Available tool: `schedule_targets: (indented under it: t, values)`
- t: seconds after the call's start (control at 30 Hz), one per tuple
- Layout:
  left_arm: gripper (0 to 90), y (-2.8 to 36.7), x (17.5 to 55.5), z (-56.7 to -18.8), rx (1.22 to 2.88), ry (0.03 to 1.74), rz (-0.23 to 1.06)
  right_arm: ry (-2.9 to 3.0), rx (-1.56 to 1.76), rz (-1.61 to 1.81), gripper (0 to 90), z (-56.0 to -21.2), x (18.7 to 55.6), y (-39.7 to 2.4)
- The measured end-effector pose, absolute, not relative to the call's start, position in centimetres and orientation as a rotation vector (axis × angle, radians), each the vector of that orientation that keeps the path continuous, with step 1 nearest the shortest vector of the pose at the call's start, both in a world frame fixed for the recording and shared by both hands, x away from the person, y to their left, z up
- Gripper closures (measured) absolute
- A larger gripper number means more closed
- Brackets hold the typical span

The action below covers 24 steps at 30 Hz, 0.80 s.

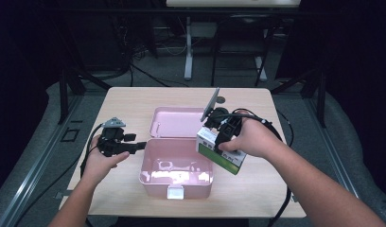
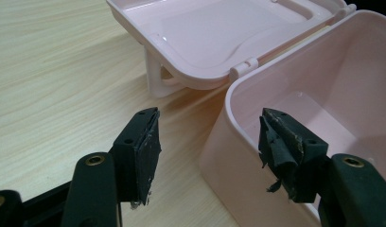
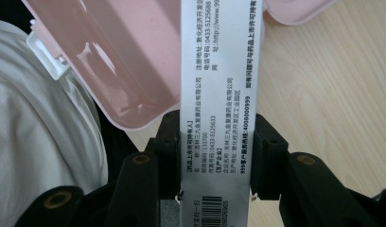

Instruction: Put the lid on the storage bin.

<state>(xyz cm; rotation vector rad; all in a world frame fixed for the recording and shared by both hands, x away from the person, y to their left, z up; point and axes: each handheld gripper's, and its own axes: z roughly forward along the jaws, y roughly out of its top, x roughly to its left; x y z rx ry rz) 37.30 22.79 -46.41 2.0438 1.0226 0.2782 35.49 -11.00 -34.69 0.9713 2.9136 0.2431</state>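
A pink plastic box (image 1: 151,176) stands open at the table's middle, its lid (image 1: 174,122) laid back flat behind it. My right gripper (image 1: 215,141) hangs just above the box's right rim, shut on a white and green medicine carton (image 1: 222,153). In the right gripper view the jaws press both narrow sides of the carton (image 3: 222,71), with the pink box (image 3: 125,61) beneath. My left gripper (image 1: 141,145) is at the box's left wall. Its open jaws (image 2: 207,127) straddle the box's rim (image 2: 238,123) without touching it; the lid (image 2: 219,33) lies beyond.
A white latch (image 1: 175,192) sticks out of the box's front wall near the table's front edge. Bare wooden table (image 1: 125,101) surrounds the box. Cables trail from both grippers off the table's sides. A person's white garment (image 3: 39,142) is under the right gripper.
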Motion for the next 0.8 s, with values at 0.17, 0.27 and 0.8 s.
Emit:
schedule_targets:
  t: [0.17,0.27,0.8]
  values:
    - [39.0,22.7,37.3,-46.4,2.043,1.034,0.296,2.938,0.917,0.242,61.6,-35.0,35.4,-9.5]
    - [39.0,22.8,37.3,-46.4,2.056,1.023,0.274,2.953,0.879,0.240,61.6,-35.1,35.2,-8.4]
    - [39.3,22.8,37.3,-46.4,2.044,1.030,0.298,3.004,0.707,0.260,61.6,-35.3,34.3,-4.1]
